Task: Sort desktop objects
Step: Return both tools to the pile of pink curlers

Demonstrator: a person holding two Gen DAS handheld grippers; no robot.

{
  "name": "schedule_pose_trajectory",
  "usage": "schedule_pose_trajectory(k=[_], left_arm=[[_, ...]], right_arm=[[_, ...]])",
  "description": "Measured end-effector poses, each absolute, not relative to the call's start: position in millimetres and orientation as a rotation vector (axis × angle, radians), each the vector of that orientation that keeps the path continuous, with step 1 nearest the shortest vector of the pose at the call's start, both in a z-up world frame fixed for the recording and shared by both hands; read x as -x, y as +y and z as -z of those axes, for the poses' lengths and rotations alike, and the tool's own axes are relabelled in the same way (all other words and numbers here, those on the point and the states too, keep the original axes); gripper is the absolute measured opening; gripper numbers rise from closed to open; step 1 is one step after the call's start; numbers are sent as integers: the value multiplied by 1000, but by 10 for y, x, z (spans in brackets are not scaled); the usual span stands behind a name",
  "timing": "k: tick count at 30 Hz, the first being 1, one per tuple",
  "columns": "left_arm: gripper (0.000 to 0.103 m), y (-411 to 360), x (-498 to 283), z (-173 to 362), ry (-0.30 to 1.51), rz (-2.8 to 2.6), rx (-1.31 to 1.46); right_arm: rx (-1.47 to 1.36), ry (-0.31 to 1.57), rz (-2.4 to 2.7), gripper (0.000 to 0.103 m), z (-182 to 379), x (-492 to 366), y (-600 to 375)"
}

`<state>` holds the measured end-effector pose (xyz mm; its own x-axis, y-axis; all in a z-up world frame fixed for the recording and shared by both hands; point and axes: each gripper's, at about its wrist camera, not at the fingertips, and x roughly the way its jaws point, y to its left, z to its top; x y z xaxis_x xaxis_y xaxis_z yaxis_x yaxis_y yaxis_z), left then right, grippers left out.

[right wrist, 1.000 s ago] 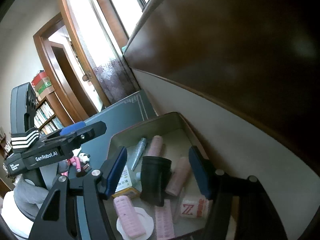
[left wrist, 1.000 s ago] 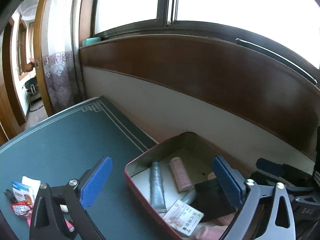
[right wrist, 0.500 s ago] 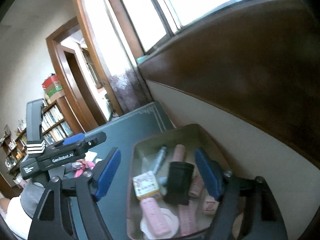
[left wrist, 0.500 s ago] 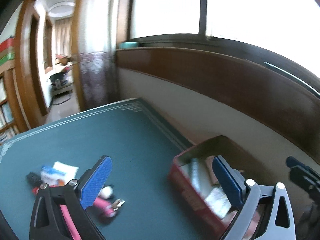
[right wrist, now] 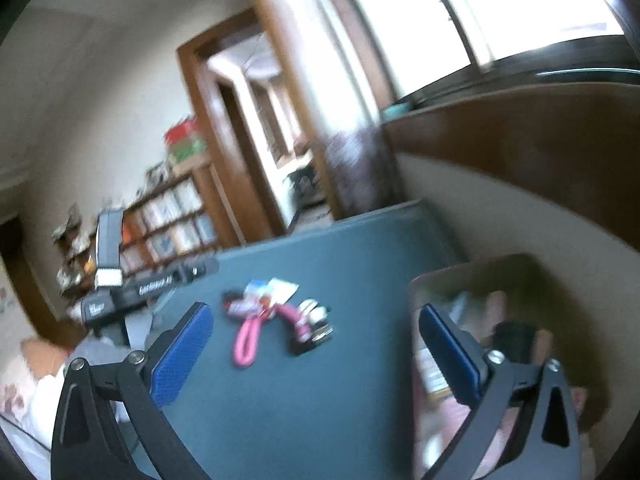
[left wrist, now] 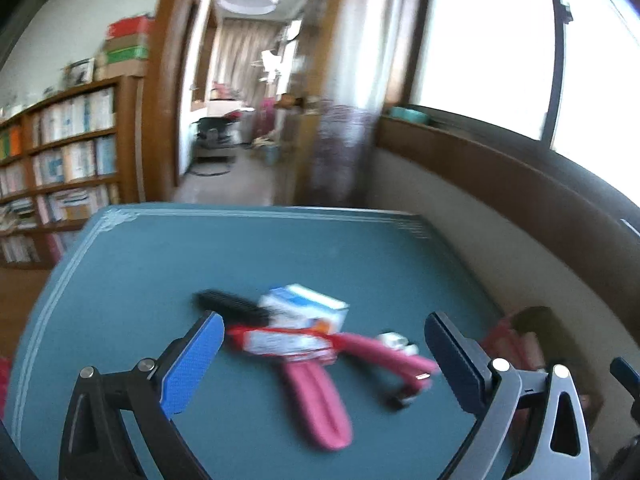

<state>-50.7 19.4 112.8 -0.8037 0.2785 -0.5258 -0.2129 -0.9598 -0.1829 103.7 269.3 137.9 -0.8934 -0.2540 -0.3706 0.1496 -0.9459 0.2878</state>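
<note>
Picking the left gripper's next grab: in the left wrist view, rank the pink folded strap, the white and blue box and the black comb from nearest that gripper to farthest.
1. Pink folded strap: just ahead of the open left gripper, between its fingers.
2. White and blue box: farther back, centre.
3. Black comb: about as far as the box, to its left; too close to call.

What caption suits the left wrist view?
Open left claw above pink item, red packet and white box.

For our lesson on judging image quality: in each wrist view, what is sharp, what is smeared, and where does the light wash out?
Left wrist view: the left hand-held gripper is sharp, the pink items smear, the window washes out. Right wrist view: the right hand-held gripper is crisp, the tin is blurred, the window glares white.
</note>
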Motion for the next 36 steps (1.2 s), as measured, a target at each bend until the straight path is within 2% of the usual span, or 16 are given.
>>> schedule_pose_trajectory(k=[6, 13, 22, 36], left_arm=[[102, -236, 508, -815, -240, -2764, 960], [102, -121, 564, -475, -204, -2702, 1075], [102, 312, 681, -285, -35, -2654, 1163], [102, 665, 1037, 107, 111, -2656, 1366]], right_arm=[[-817, -297, 2719, 103, -1060, -782, 2258], [-1063, -293, 2649, 103, -628, -539, 2079], [-1138, -290, 2618, 103, -439, -475, 2040], [-1322, -210, 2576, 103, -128, -335, 1971]])
